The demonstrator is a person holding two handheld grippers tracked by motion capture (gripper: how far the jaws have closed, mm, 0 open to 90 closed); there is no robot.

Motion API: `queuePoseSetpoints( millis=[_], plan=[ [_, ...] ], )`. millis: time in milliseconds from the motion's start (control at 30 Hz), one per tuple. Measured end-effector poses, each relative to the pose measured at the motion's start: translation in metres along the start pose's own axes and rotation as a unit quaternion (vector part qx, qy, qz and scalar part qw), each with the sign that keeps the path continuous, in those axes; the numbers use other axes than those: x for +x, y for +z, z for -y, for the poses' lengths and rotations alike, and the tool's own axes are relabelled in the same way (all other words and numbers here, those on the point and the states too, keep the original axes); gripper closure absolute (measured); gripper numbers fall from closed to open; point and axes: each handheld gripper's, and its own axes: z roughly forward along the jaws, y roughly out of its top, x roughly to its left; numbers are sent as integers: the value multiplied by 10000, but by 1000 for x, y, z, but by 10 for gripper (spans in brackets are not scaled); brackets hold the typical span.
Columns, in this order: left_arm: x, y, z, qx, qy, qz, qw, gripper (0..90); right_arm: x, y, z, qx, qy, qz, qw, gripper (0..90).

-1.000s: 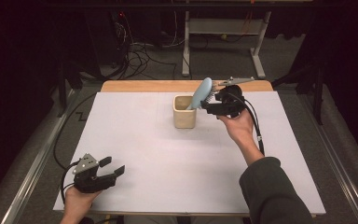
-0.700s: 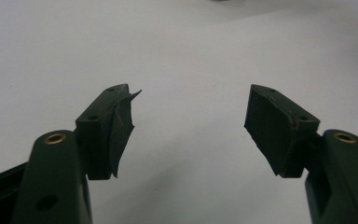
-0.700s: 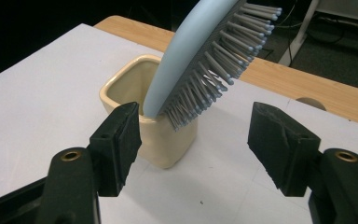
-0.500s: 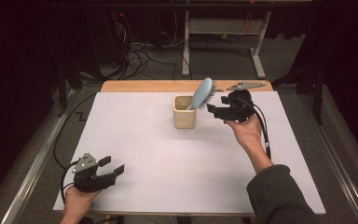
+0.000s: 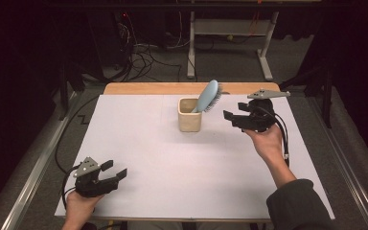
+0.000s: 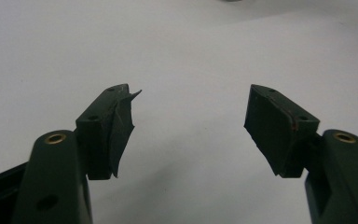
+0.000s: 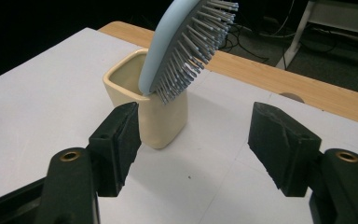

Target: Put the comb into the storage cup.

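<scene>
Hairbrush [image 5: 207, 96], pale blue with grey bristles, stands handle-down in the cream cup [image 5: 190, 118], its head leaning out over the rim toward the right gripper [image 5: 231, 116]. That gripper hangs just right of the cup, jaws spread with nothing between them, near the brush but not touching it. The cup sits toward the far edge of the white table [image 5: 172, 158], near the wooden strip [image 5: 143, 88]. Broad bare surface lies between it and the left gripper [image 5: 114, 171], spread and empty at the near left corner.
</scene>
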Motion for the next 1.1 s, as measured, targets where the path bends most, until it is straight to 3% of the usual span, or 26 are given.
queuePoseSetpoints(
  millis=[300,800,1100],
  plan=[
    [-2,-1,0,2,87,-23,10000,326,1,-10,9,-186,16,-69,9998,344],
    [-3,-1,0,18,121,-50,9999,327,-5,-29,35,-218,96,-78,9997,353],
    [-3,-1,0,6,130,-61,9999,327,-6,-37,41,-238,93,-63,9997,354]
  ],
)
